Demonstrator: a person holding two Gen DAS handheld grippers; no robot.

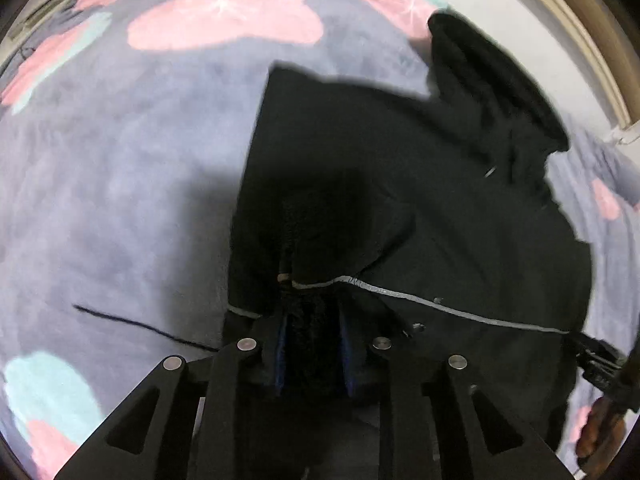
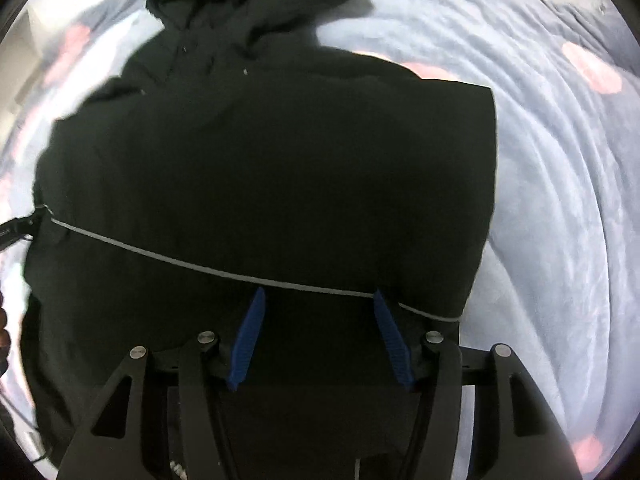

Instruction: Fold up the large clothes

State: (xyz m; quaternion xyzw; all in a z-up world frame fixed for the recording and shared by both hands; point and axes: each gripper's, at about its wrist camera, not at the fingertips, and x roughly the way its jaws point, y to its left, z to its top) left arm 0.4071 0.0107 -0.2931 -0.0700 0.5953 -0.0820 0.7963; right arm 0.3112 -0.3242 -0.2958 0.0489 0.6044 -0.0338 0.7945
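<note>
While right wrist shows jacket [image 2: 260, 160], left shows thread [image 1: 140, 326].

Hooded jacket [image 2: 260, 152]: matt black cloth, smooth weave, with a thin grey reflective piping strip [image 2: 168, 256] of slight sheen; a fleecy, rough black pile shows at the fold in the left wrist view. Blanket [image 1: 120, 184]: soft plush fleece, matt, grey-lilac with pink and teal printed patches. Right gripper [image 2: 318, 300]: matt black plastic links, bright polished metal pivot pins [image 2: 207, 336], ribbed blue pads [image 2: 250, 332] on the jaws. Left gripper [image 1: 314, 336]: same finish
</note>
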